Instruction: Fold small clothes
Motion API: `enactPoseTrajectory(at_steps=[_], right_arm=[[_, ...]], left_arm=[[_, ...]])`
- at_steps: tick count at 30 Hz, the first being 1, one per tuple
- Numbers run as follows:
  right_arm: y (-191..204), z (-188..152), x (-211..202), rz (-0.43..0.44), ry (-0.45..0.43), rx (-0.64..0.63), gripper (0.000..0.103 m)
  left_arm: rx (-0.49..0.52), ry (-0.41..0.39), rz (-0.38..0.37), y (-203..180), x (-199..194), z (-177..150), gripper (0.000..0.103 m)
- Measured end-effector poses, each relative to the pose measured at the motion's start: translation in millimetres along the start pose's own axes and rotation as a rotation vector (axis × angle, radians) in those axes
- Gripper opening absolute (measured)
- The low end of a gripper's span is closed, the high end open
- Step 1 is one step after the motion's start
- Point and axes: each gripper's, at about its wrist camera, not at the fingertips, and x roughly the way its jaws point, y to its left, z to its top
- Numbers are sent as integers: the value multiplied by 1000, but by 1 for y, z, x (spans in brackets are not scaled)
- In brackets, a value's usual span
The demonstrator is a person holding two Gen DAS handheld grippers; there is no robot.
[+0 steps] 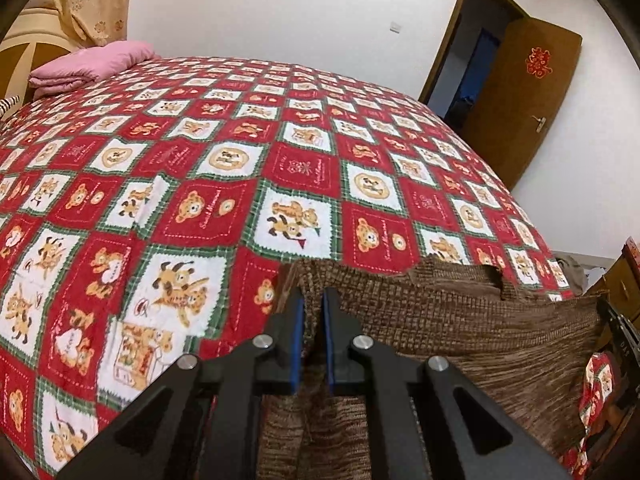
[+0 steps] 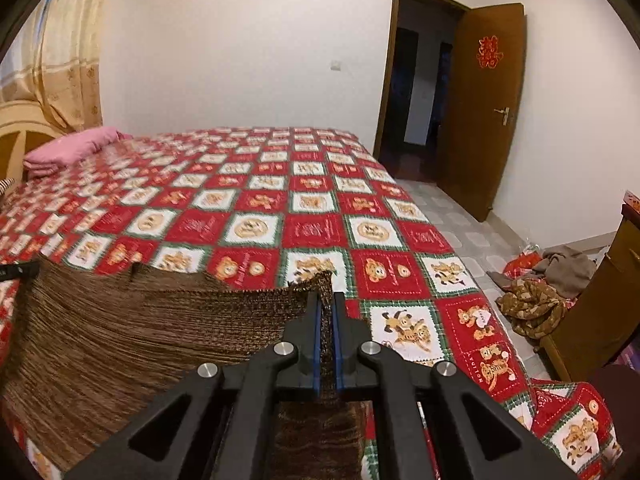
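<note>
Left gripper (image 1: pixel 314 300): black frame with blue-padded fingers (image 1: pixel 298 340), pinched together on one top corner of the brown garment (image 1: pixel 460 320); a fold of cloth runs between the pads.
Brown garment: coarse woven knit, ribbed in a small grid, mottled tan and dark brown. It stretches between the two grippers and hangs from them over the near edge of the bed (image 1: pixel 240 140). Its top edge is ragged and sags between the corners.
Right gripper (image 2: pixel 328 300): same black and blue build, fingers (image 2: pixel 318 332) clamped tight on the other top corner of the garment, a thin strip of knit showing between the pads.
Bed cover: flat quilted cotton in red and white squares with green borders, printed with bears and dogs; it lies beyond and below both pairs of fingers.
Far left of the fingers: a folded pink blanket (image 1: pixel 88 64) at the head of the bed, with a cream patterned curtain (image 1: pixel 92 4) behind it.
Right of the fingers: an open wooden door (image 2: pixel 480 108) bearing a red paper cut-out, and a heap of brownish clothes (image 2: pixel 540 292) on the tiled floor.
Hard to make out: the garment's lower part is cut off by the gripper frames, so its type is unclear; the left-hand cloth in the right view is blurred.
</note>
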Motion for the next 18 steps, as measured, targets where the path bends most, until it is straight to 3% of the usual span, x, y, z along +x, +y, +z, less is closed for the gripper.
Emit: enactPoseTrajectory(at_steps=[7, 18], right_arm=[[-10, -4, 13, 28, 24, 40, 4], [-10, 21, 71, -44, 40, 6, 4]], left_arm=[[12, 18, 1, -4, 14, 7, 9], [-34, 33, 31, -8, 52, 30, 9]])
